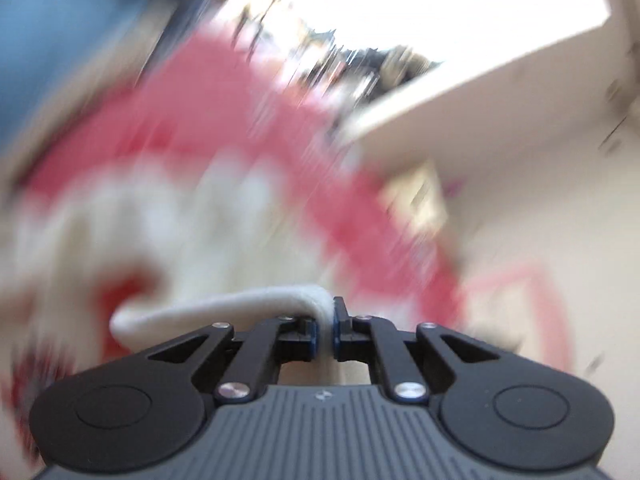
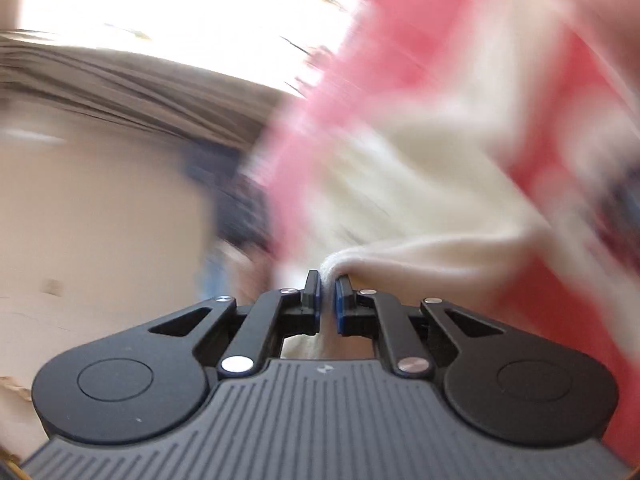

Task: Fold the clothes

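Observation:
A red and cream garment (image 1: 224, 168) fills the left wrist view, heavily blurred by motion. My left gripper (image 1: 326, 320) is shut on a cream hem (image 1: 224, 306) of that garment, which curves off to the left. In the right wrist view the same red and cream garment (image 2: 420, 152) hangs to the right. My right gripper (image 2: 328, 284) is shut on a cream fold (image 2: 400, 256) of it. The rest of the garment's shape is lost in blur.
A bright window (image 1: 440, 0) and a pale sill or ledge (image 1: 460, 92) lie behind the garment in the left wrist view. A blue surface (image 1: 60, 40) is at the top left. A beige wall (image 2: 100, 220) and a bright window (image 2: 160, 8) show in the right wrist view.

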The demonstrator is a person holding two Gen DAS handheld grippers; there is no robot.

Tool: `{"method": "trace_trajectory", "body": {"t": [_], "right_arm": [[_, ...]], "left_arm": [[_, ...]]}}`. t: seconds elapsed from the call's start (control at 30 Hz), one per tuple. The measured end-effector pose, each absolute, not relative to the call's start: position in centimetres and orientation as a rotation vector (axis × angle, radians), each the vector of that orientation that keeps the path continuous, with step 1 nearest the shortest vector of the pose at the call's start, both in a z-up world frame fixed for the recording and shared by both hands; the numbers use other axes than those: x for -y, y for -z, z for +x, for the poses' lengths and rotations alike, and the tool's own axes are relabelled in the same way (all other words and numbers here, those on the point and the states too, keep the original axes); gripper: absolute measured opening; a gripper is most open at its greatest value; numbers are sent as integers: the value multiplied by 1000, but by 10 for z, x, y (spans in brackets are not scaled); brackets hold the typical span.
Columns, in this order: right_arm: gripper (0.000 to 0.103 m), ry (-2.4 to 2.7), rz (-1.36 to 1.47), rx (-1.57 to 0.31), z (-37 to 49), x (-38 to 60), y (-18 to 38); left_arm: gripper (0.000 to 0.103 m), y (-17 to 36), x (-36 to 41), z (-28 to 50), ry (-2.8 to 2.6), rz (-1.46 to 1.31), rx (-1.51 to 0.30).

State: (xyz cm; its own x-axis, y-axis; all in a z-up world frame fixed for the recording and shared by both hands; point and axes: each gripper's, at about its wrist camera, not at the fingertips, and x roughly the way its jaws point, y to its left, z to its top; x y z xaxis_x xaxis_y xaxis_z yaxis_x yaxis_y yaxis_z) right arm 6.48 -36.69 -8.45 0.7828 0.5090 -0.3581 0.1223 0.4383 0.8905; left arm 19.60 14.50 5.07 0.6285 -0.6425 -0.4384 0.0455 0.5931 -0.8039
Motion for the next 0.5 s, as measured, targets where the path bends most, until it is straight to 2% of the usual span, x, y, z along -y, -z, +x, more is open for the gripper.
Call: {"method": "trace_trajectory", "body": {"t": [0.1,0.23,0.3,0.37,0.5], "right_arm": [[6,-361,1040,-404,102,379,-31],[5,-446,948,-226,94,387,-133],[5,-471,897,-212,70,383,-143],[5,-479,872,-236,40,378,-130],[5,-433,862,-358,-22,372,-70]], "left_arm": [[7,-168,-155,212,486,-793,-696],[7,-241,-155,176,496,-589,-609],[7,-244,-153,148,507,-500,-586],[7,-224,-147,124,509,-454,-620],[7,-138,-151,72,480,-409,-787]]}}
